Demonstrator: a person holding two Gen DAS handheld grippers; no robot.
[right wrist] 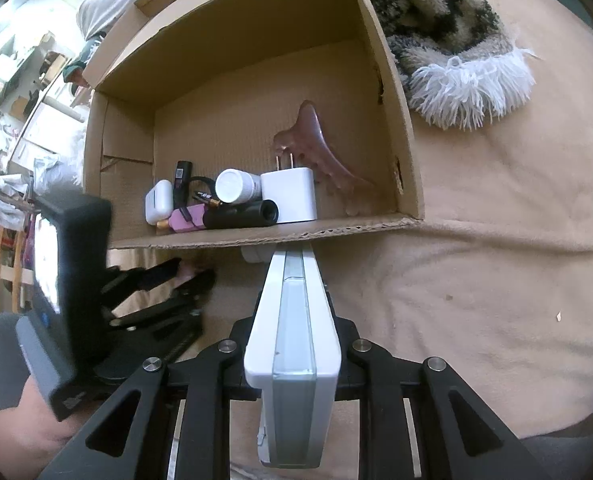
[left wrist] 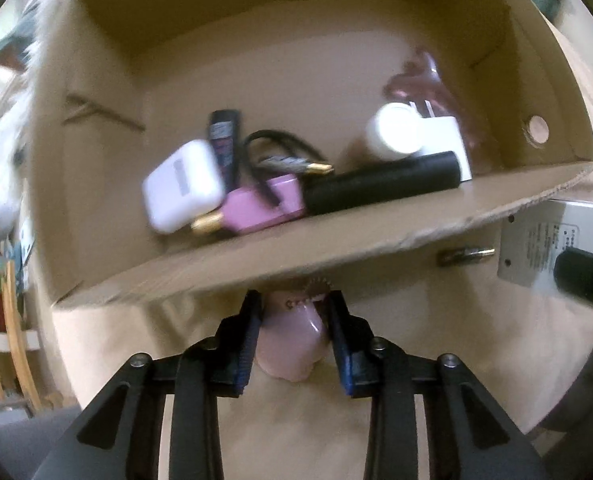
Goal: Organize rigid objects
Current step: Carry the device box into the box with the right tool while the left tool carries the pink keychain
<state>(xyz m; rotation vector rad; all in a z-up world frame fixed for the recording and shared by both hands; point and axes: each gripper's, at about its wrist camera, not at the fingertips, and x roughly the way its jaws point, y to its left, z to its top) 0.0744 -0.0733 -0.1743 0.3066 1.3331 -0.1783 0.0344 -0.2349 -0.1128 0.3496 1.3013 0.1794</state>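
The left tool [left wrist: 292, 312] is clenched on a small pink object [left wrist: 292, 344] just in front of the near wall of the cardboard box [right wrist: 400, 128], which sits on a tan blanket [right wrist: 476, 280]. The right tool [right wrist: 292, 320] grips a flat white device [right wrist: 292, 344] edge-up, its far end touching the box's near edge. Inside the box, along that near wall, lie a white earbud case [left wrist: 180, 188], pink case [left wrist: 260, 204], black cylinder [left wrist: 380, 188], white bottle [right wrist: 236, 186] and white charger [right wrist: 290, 194].
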